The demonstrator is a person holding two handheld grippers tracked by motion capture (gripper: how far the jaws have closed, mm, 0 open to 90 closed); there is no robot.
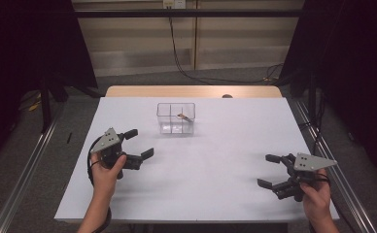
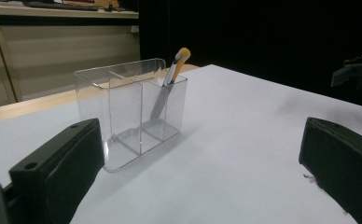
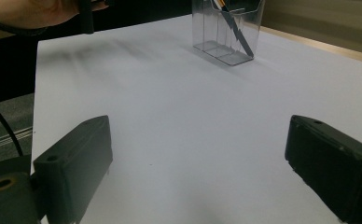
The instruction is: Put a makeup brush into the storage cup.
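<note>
Left tongs (image 1: pixel 137 143): held in the person's left hand (image 1: pixel 106 170) over the left part of the desk (image 1: pixel 215 184); jaws stand wide apart and hold nothing. They aim toward the clear organizer, which stands near them.
Clear organizer (image 1: pixel 176 118): transparent box with inner dividers, upright on the desk, toward the far edge and slightly left of centre. In the left gripper view the clear organizer (image 2: pixel 132 112) sits between and beyond the two jaws.
Brush (image 2: pixel 172 79): grey handle, orange tip; it leans inside one rear compartment of the organizer, tip above the rim. No tongs touch it.
Right tongs (image 1: pixel 270 171): held in the person's right hand (image 1: pixel 317 199) near the right front corner of the desk, well apart from the organizer; jaws spread, nothing between them.
Step in hand: judged as a rest or start position, since both tongs are clear of the brush.
Next move: likely calls for one set of tongs to advance to the organizer, descend over the orange tip, align the jaws on either side of the handle, then close.
</note>
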